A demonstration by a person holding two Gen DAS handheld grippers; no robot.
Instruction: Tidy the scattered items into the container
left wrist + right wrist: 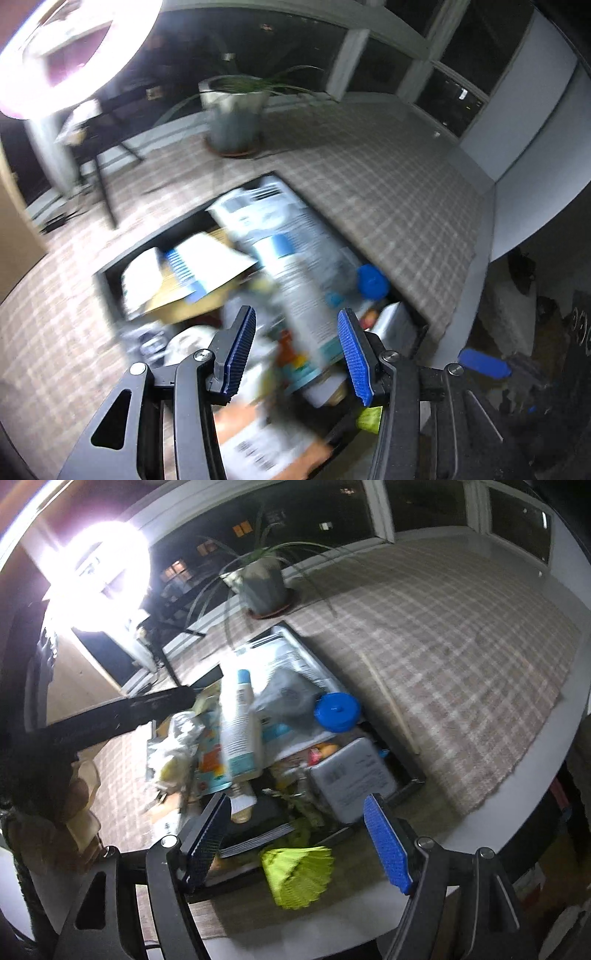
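A dark rectangular container on the checked tablecloth is piled with items: a white bottle with a blue band, a blue round lid, a grey box, papers and packets. In the left wrist view the white bottle lies on the pile in the container, between and beyond my fingers. My left gripper is open above the pile and holds nothing. My right gripper is open and empty above the container's near end. A yellow-green pad lies just beyond its fingers.
A potted plant stands behind the container on the checked cloth. A thin wooden stick lies right of the container. A bright ring lamp is at the far left. The table edge runs on the right.
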